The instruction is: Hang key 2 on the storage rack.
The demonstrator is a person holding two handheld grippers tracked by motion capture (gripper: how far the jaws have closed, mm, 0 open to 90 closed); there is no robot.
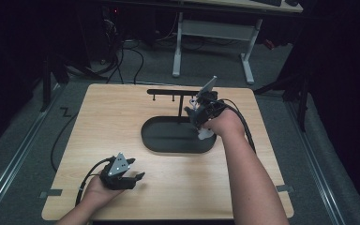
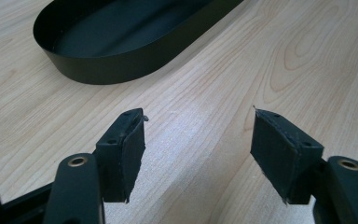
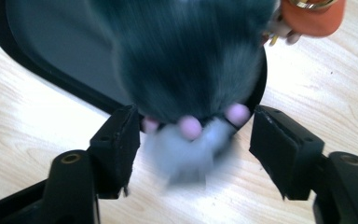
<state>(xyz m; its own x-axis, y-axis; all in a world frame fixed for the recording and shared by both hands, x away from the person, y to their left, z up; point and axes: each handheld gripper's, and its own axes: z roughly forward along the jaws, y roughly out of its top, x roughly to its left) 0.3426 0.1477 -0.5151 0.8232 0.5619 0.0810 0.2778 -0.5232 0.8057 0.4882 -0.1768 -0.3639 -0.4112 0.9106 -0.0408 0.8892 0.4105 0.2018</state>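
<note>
Right tool (image 3: pixel 193 140), jaws parted, releases furry toy (image 3: pixel 186 70) at tray (image 1: pixel 150 140) rim, 3 o'clock; toy may topple onto worktop (image 1: pixel 122 112). Left tool (image 2: pixel 198 154) open, empty.

The oval tray (image 1: pixel 159 140) lies on the table (image 1: pixel 112 117), a little behind its middle. A fuzzy toy (image 3: pixel 191 70) lies over the tray's right end, partly on the table, and the right gripper (image 1: pixel 201 123) stands over that end. Just behind the tray stands a rack (image 1: pixel 173 92); the left gripper (image 1: pixel 130 178) rests on the table well before the tray, to its left.
</note>
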